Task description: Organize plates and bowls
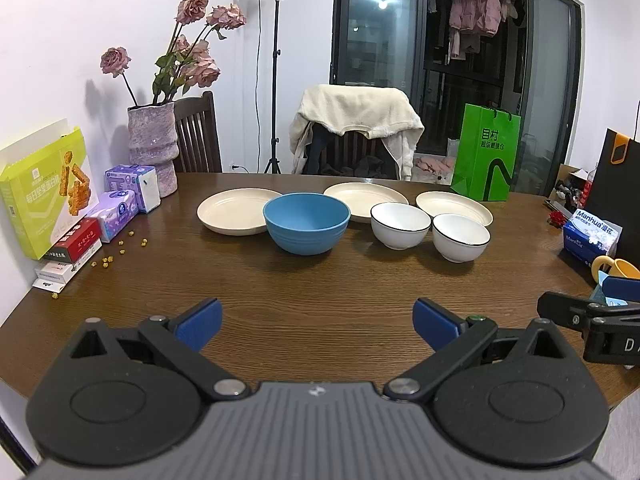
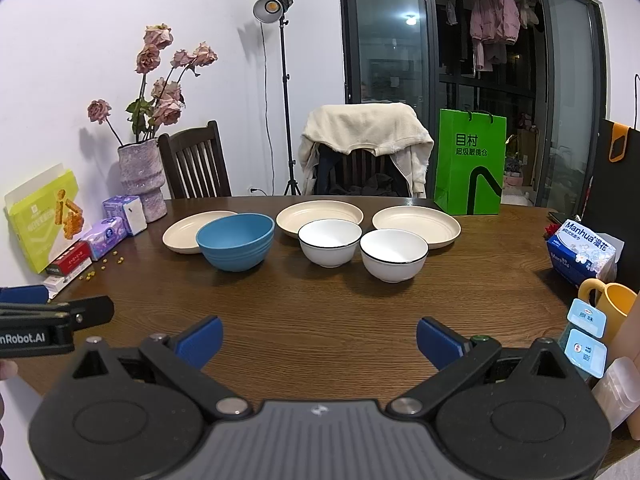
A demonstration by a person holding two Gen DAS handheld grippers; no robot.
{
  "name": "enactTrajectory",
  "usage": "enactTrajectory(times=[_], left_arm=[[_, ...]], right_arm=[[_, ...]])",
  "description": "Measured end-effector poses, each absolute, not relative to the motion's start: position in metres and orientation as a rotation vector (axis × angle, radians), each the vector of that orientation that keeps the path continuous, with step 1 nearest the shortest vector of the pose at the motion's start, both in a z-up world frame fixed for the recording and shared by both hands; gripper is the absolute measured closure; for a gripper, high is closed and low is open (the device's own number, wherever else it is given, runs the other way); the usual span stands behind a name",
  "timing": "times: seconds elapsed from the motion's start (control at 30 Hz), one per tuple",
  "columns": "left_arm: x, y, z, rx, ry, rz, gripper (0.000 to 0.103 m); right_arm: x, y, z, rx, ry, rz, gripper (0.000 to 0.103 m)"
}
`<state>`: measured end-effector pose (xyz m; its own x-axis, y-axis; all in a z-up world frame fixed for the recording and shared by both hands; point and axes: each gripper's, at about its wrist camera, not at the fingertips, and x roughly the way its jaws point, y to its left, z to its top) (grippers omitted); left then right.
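Table [image 1: 320, 312]: dark wood, bore every item listed. Green bag [image 1: 486, 152]: stood upright at the far edge. Cream plates, three: left plate [image 1: 228, 212], middle plate [image 1: 360, 194], right plate [image 1: 460, 204], ranged in a row across the far half. Blue bowl [image 1: 306, 222]: stood in front of the left plate, overlapping its rim in view. White bowls, two: one [image 1: 396, 224] just beside the other [image 1: 460, 242], before the right-hand plates. Left gripper [image 1: 318, 324]: fingers spread wide, empty, above the near table. Right gripper [image 2: 318, 342]: likewise wide, empty. Yellow mug [image 2: 612, 306]: near right edge.
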<state>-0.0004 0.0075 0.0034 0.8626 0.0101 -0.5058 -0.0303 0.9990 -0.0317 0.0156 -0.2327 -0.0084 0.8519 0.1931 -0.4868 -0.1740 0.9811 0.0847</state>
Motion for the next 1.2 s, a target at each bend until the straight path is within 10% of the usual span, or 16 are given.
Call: enactTrajectory(times=[1.2], left_arm=[[0.032, 0.013, 0.016, -0.046, 0.517, 0.061, 0.0]], right_arm=[[0.046, -0.23, 0.001, 0.07, 0.511, 0.199, 0.0]])
